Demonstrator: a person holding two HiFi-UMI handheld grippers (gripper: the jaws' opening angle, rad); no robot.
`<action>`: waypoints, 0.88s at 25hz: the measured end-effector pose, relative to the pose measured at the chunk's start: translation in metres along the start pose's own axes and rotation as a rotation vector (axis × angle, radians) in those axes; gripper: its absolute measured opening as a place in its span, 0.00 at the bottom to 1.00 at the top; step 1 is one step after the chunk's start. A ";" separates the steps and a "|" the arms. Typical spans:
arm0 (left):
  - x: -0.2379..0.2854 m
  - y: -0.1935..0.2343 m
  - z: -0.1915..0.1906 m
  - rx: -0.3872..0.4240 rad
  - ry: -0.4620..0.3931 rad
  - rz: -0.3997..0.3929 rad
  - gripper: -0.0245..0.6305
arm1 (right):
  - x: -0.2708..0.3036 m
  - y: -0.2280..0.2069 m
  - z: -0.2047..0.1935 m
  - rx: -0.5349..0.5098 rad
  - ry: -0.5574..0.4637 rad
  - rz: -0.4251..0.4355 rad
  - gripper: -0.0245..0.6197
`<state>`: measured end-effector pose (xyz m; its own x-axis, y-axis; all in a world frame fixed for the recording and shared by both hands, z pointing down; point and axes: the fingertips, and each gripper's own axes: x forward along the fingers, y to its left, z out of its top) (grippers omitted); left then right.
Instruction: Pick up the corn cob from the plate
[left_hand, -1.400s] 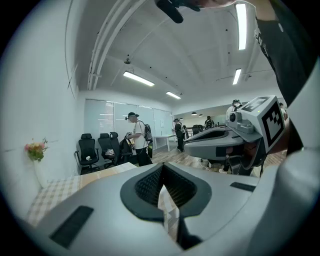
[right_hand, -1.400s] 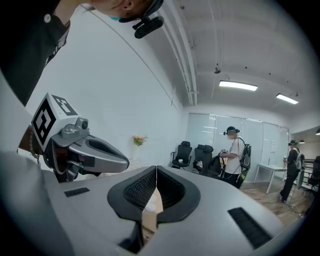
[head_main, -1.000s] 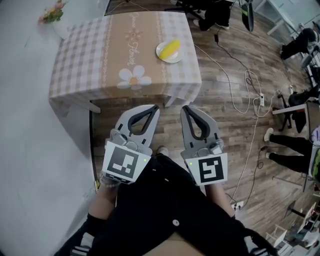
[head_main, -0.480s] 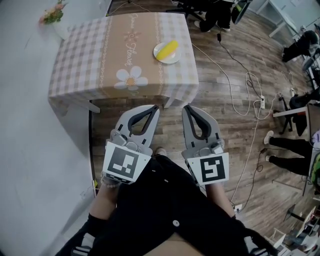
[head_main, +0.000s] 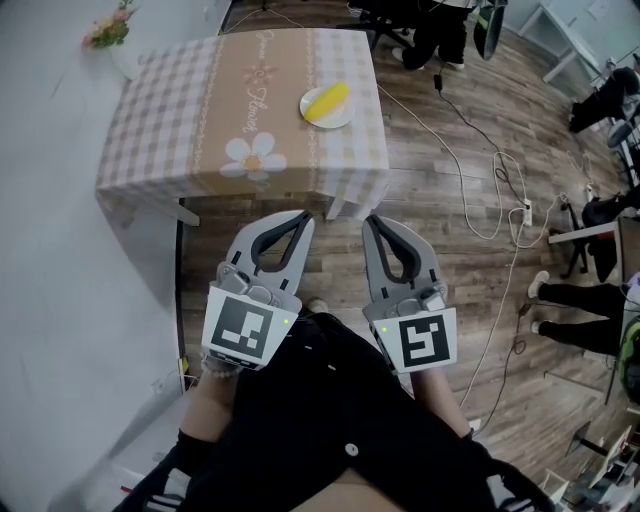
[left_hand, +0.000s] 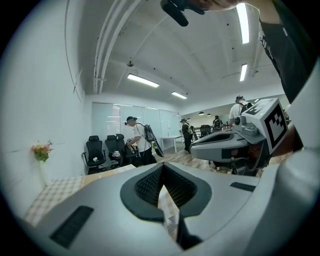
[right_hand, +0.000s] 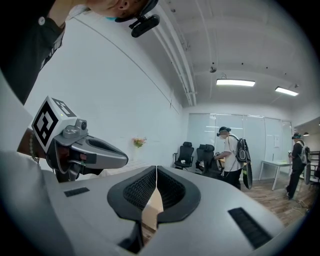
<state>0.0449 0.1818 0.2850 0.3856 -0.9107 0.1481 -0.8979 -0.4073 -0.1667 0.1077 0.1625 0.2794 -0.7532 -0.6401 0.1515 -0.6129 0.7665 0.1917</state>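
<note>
Yellow cob (head_main: 328, 97), just one, lies on the one white plate (head_main: 312, 115). The plate sits at the 1 o'clock part of the table (head_main: 160, 130), close to its right edge and well back from the near edge. In the head view the table is at 12 o'clock from the two grippers, and wood floor (head_main: 340, 240) lies between its near edge and their tips. A white wall (head_main: 50, 250) runs along 9 o'clock, hard by the table's left side. One cable (head_main: 462, 160) trails over the floor at 2 o'clock. The left gripper (head_main: 303, 215) and right gripper (head_main: 369, 220) point side by side at the table, apart from each other and well short of the cob.

From the left gripper view, its jaws are pressed together with nothing between them. The right gripper (left_hand: 235, 142) sits at 3 o'clock, flowers (left_hand: 41, 149) at 9 o'clock, and two black chairs (left_hand: 95, 150) stand far off.

From the right gripper view, its jaws also meet on nothing. The left gripper (right_hand: 85, 150) is at 9 o'clock, and two chairs (right_hand: 185, 152) stand at 1 o'clock.
</note>
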 end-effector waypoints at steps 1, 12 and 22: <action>0.001 -0.002 0.000 0.002 0.000 0.006 0.06 | -0.002 -0.001 -0.001 -0.004 -0.003 0.005 0.10; 0.002 -0.008 -0.003 0.005 0.015 0.048 0.06 | -0.007 -0.005 -0.005 -0.008 -0.028 0.046 0.10; 0.030 0.003 -0.002 -0.039 0.015 0.031 0.06 | 0.005 -0.027 -0.016 -0.002 -0.002 -0.009 0.10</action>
<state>0.0533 0.1538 0.2908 0.3550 -0.9215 0.1577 -0.9170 -0.3760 -0.1333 0.1248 0.1377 0.2900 -0.7478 -0.6473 0.1476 -0.6196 0.7603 0.1949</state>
